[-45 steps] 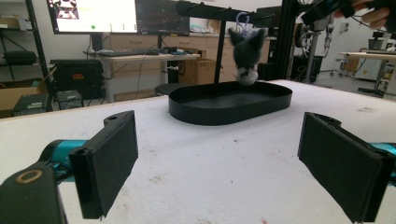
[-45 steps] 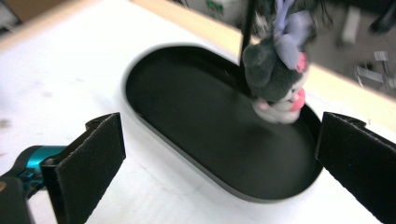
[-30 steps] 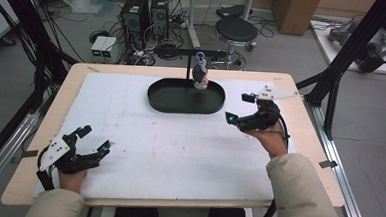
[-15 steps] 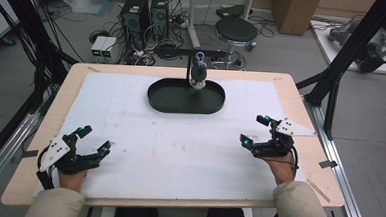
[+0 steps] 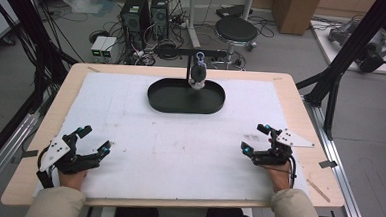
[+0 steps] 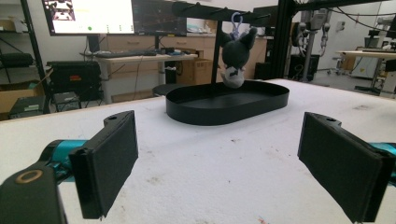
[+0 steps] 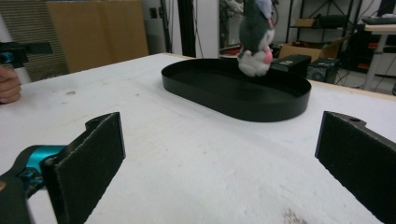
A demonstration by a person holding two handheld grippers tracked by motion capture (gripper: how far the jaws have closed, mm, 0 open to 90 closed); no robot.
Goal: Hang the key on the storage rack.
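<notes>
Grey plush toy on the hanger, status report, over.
Left gripper and right gripper open, empty, low at the near table edge. Grey plush toy hangs from the black stand above the black oval tray. Nothing in the way.

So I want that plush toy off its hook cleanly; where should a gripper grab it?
Grip the plush toy around its round body, coming level from the table's near side. It hangs freely by a loop above the black tray, so its sides are exposed.

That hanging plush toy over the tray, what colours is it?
The plush toy is dark grey, with a white lower part and a pink patch, seen best in the right gripper view.
</notes>
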